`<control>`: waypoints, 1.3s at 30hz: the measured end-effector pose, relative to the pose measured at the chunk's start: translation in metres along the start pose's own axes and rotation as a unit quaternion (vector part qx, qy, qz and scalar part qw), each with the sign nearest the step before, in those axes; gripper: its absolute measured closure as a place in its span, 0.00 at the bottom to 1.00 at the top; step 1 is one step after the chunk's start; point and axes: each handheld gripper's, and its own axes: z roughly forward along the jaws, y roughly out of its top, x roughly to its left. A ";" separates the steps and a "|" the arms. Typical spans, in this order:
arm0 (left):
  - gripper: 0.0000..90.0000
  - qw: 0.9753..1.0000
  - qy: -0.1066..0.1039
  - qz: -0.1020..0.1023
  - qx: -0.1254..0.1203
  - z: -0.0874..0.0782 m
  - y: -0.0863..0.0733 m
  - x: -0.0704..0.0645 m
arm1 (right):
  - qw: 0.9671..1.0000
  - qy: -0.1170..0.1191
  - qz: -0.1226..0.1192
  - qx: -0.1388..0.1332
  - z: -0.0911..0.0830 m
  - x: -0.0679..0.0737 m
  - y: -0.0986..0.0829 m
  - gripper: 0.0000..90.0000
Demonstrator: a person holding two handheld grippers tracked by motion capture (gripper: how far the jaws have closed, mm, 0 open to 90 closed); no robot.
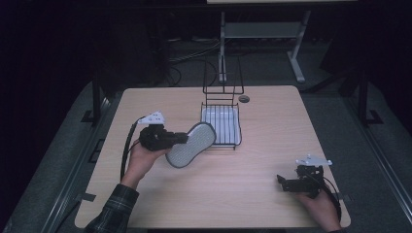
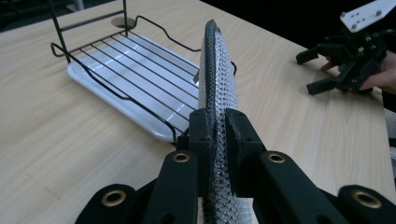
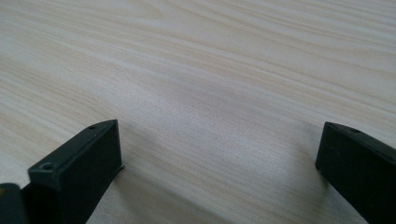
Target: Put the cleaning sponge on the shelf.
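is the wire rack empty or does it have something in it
Empty. The wire rack on its white tray shows bare wires. The grey mat, clamped on edge in the left gripper, is held beside it, not in it.

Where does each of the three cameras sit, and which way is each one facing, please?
High view: above the person's side, looking forward and down on the table; both forearms and hands show.
Left gripper view: rides the left gripper, looking along its jaws shut on the mesh pad toward the wire rack.
Right gripper view: rides the right gripper, looking down at bare wood between open jaws.
Shared: high and left gripper views both show pad, rack and right gripper.
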 end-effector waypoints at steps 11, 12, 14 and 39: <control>0.91 1.000 0.005 0.002 -0.015 0.013 0.016 0.010 | 1.000 -0.001 0.000 0.000 0.000 0.000 0.000 0.00; 0.91 1.000 0.007 0.002 -0.015 0.015 0.017 0.011 | 1.000 -0.001 0.000 0.000 0.000 0.000 0.000 0.00; 0.91 1.000 0.005 0.001 -0.017 0.018 0.019 0.013 | 1.000 -0.001 0.000 0.000 0.000 0.000 0.000 0.00; 0.91 1.000 0.008 0.002 -0.027 0.061 0.049 0.030 | 1.000 -0.001 0.000 0.000 0.000 0.000 0.000 0.00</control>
